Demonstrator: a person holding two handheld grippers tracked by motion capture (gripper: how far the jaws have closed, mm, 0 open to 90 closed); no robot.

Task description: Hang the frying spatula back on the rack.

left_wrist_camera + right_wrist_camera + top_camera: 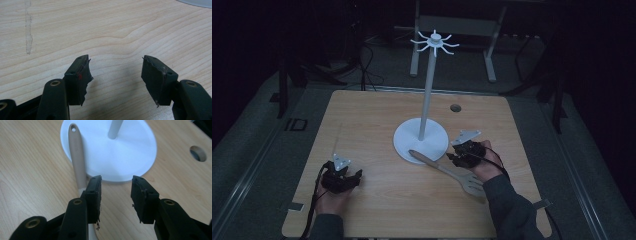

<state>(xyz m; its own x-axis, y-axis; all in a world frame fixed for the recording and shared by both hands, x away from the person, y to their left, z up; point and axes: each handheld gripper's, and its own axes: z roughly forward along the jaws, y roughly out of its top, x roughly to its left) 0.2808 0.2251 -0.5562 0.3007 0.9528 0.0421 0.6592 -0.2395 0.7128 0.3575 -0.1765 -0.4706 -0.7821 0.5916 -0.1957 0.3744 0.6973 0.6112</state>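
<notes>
A white utensil stand (pixel 426 100) rises from a round base (pixel 409 145) mid-table, with a ring of hooks (pixel 435 43) on top. A beige slotted spatula (pixel 452 173) lies flat, its handle end with a hole (pixel 73 129) resting on the base (pixel 130 152). My right gripper (pixel 451 156) (pixel 116 185) hovers open just right of the spatula handle (pixel 78 160), nothing between its jaws. At the front left my left gripper (pixel 357 176) (pixel 116 67) is open over bare wood.
The light wooden table (pixel 362 125) has a round cable hole (pixel 455 107) (pixel 198 153) behind the stand. A pale scuff (pixel 28 37) marks the wood ahead of the left gripper. Dark floor, cables and a white frame (pixel 457 30) lie beyond the far edge.
</notes>
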